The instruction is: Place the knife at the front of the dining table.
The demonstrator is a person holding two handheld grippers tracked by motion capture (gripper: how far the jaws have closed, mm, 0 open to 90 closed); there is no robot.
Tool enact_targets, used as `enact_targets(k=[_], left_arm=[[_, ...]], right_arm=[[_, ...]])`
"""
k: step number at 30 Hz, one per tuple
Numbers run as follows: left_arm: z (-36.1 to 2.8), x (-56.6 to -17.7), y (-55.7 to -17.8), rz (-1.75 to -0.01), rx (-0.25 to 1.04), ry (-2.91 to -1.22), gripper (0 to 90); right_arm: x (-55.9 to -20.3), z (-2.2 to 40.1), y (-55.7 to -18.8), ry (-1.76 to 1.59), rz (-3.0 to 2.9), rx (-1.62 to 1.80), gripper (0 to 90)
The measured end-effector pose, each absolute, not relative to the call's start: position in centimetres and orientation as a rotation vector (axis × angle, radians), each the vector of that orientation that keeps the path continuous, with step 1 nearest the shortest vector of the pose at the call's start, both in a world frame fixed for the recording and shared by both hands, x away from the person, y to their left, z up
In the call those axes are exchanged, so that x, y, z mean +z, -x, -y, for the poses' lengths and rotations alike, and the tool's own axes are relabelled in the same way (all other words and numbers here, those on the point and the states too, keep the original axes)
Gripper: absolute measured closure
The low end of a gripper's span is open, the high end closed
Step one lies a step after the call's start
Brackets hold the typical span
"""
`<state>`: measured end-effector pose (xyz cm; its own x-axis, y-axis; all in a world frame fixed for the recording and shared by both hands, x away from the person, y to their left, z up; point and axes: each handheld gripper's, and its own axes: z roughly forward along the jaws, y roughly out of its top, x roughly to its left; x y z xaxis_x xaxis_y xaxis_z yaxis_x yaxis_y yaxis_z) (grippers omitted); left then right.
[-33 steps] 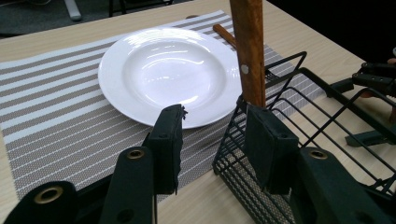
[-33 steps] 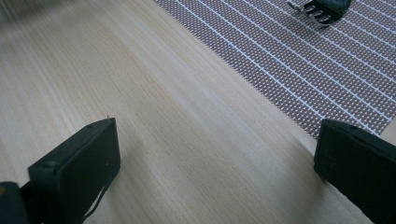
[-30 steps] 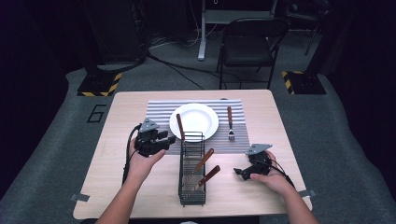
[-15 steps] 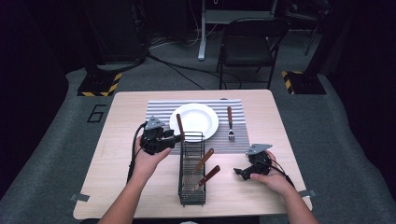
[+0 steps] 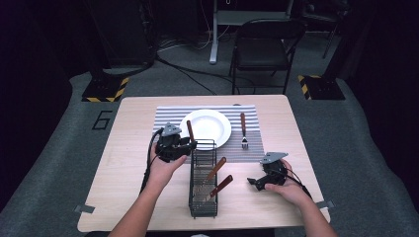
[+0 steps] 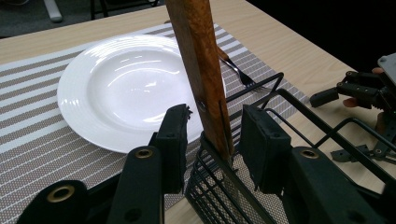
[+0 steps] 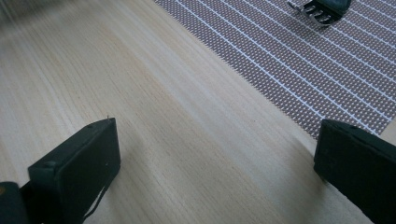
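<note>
Three wooden-handled utensils [image 5: 216, 178] stand in wire caddy [image 5: 203, 197]; left tool [image 6: 212, 135] narrowing around one, right tool [image 7: 215, 154] wide.

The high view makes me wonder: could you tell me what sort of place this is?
Probably a lab or studio set up for recording: a lone wooden table on grey floor, hazard-striped stand bases, a folding chair and trailing floor cables.

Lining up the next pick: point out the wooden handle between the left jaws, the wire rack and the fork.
wooden handle [image 6: 198, 60], left gripper view, mid-shaft.
wire rack [image 5: 203, 210], high view, near end wall.
fork [image 5: 243, 129], high view, handle.
</note>
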<state>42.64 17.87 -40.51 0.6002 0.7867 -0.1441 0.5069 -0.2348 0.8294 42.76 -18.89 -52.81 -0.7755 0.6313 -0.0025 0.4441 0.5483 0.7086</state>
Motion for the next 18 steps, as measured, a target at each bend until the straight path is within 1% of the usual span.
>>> enact_targets(k=[4, 5, 6, 9, 11, 18], left_arm=[[-17.72, -40.68, -42.85, -1.038, 0.387, -1.902, 62.8], [-17.74, -40.7, -42.84, -1.033, 0.393, -1.892, 65.1], [-17.73, -40.68, -42.84, -1.03, 0.395, -1.889, 65.1], [-17.67, -40.59, -42.72, -1.022, 0.402, -1.888, 69.4], [-17.69, -40.58, -42.71, -1.023, 0.402, -1.889, 70.5], [-17.6, -40.32, -42.1, -1.008, 0.42, -1.891, 71.1]], right_arm=[[-52.81, 18.92, -42.78, -0.891, -2.532, 1.047, 0.0], [-52.81, 18.92, -42.78, -0.891, -2.532, 1.047, 0.0], [-52.81, 18.92, -42.78, -0.891, -2.532, 1.047, 0.0], [-52.81, 18.89, -42.76, -0.897, -2.53, 1.049, 0.0], [-52.81, 18.92, -42.78, -0.891, -2.532, 1.047, 0.0], [-52.81, 18.89, -42.76, -0.899, -2.529, 1.05, 0.0]])
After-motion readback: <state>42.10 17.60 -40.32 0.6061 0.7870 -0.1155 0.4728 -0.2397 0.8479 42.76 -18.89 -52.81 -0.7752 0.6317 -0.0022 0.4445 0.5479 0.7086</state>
